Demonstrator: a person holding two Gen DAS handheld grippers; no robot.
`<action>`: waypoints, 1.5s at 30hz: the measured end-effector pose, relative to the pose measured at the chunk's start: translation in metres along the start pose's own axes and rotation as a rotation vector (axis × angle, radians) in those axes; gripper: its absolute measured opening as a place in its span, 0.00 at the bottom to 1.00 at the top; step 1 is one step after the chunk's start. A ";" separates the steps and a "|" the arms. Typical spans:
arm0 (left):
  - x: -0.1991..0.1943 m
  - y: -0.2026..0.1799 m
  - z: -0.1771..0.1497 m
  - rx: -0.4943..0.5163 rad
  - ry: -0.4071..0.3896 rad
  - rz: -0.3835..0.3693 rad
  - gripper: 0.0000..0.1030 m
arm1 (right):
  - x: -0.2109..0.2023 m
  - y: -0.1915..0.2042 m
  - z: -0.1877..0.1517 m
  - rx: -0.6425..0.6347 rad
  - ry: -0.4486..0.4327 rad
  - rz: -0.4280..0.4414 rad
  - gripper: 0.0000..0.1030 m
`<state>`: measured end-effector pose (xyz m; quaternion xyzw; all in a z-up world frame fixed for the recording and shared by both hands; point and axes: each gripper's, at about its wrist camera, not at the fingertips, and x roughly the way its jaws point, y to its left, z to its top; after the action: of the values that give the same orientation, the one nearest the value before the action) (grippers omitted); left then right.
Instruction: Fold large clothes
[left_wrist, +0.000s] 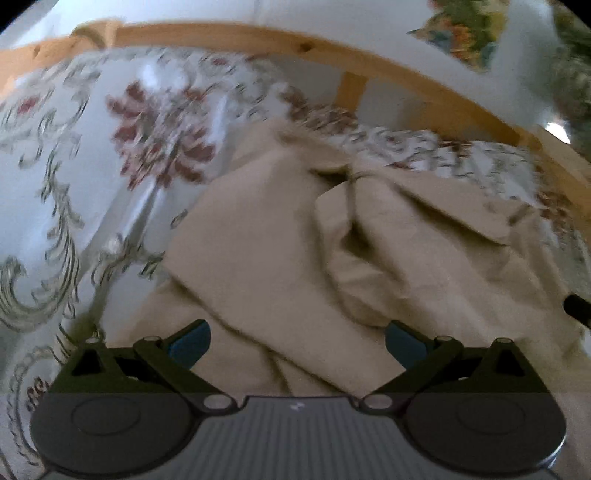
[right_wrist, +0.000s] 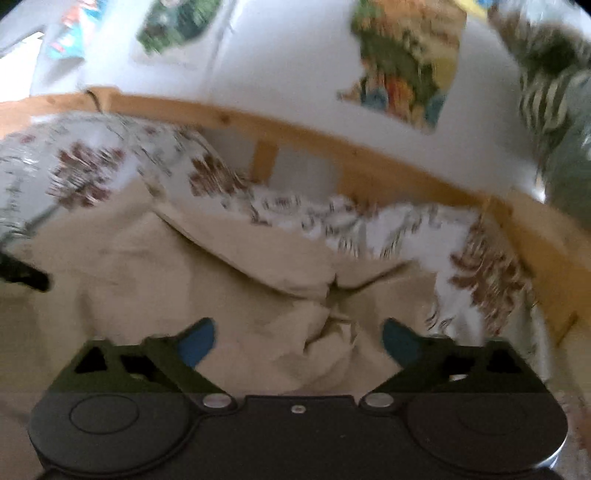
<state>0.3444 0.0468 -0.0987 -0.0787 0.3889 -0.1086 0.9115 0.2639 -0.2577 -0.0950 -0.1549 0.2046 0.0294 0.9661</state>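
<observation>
A beige garment (left_wrist: 280, 229) is seen lying crumpled on a bed covered by a flowered sheet (left_wrist: 74, 155), with a wooden bed rail (left_wrist: 258, 37) behind. On the left, the left tongs (left_wrist: 297, 341) are held open and empty, the cloth spread directly ahead of them and reaching under the blue pads (left_wrist: 190, 345). On the right, the right tongs (right_wrist: 297, 341) are likewise open and empty, a bunched knot of cloth (right_wrist: 332, 317) lying just ahead between the fingers. The garment's long axis cannot be told. Both tongs are judged about equally near.
</observation>
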 end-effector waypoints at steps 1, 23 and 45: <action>-0.009 -0.005 -0.001 0.037 -0.020 -0.008 0.99 | -0.018 0.002 -0.002 -0.020 -0.011 0.015 0.99; -0.122 -0.089 -0.090 0.675 0.055 -0.052 0.99 | -0.115 0.118 -0.103 -0.723 0.317 0.336 0.99; -0.094 -0.108 -0.122 0.792 0.209 -0.014 0.99 | -0.115 0.053 -0.061 -0.300 0.122 0.169 0.99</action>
<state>0.1775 -0.0399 -0.0926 0.2871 0.4069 -0.2635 0.8262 0.1284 -0.2253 -0.1167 -0.2811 0.2682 0.1313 0.9120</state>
